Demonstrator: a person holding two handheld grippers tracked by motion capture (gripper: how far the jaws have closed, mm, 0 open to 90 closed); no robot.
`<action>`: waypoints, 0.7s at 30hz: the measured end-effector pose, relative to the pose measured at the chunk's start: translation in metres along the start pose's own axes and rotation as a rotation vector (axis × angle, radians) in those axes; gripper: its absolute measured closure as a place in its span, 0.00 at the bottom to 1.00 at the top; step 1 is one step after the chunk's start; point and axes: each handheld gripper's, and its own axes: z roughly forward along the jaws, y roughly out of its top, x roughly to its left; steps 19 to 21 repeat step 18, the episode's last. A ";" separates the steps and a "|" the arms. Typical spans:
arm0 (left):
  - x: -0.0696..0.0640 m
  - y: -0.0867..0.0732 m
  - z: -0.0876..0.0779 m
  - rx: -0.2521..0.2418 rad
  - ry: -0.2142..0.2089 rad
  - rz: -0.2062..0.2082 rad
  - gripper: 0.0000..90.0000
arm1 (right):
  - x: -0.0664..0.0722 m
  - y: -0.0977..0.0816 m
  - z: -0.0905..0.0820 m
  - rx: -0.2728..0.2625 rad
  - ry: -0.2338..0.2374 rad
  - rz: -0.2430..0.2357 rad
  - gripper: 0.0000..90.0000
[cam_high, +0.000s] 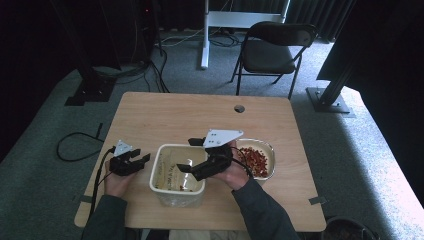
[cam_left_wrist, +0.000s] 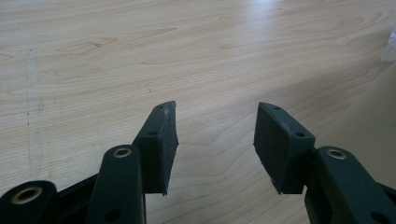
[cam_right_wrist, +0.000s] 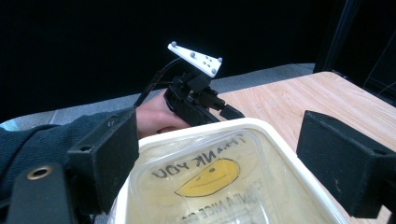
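Observation:
A white square tub (cam_high: 156, 170) stands near the table's front edge, lined with a clear plastic bag (cam_right_wrist: 210, 182) printed with a yellow smiley and "THANK YOU". My right gripper (cam_high: 189, 155) hovers over the tub's right side, jaws wide open with nothing between them; in the right gripper view (cam_right_wrist: 226, 163) they straddle the tub rim (cam_right_wrist: 280, 140). Just right of the tub sits a metal bowl (cam_high: 272, 150) of red bits. My left gripper (cam_high: 141, 159) rests left of the tub, open, with only bare wood between its jaws (cam_left_wrist: 215, 135). It also shows beyond the tub (cam_right_wrist: 224, 109).
The wooden table (cam_high: 200, 115) has a small round hole (cam_high: 239, 108) near its far edge. Behind the table stand a black folding chair (cam_high: 272, 47) and a white desk leg (cam_high: 205, 35). A black cable (cam_high: 75, 145) loops on the carpet at left.

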 end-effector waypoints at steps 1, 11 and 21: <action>0.000 0.000 0.000 0.000 0.000 0.000 0.56 | 0.001 0.000 -0.001 0.000 -0.012 -0.001 0.14; -0.001 0.000 0.001 0.005 -0.002 0.001 0.56 | 0.001 -0.002 -0.020 -0.012 -0.084 -0.026 0.15; 0.000 -0.001 0.001 0.004 0.001 -0.001 0.56 | -0.004 -0.009 -0.050 -0.036 -0.169 -0.023 0.15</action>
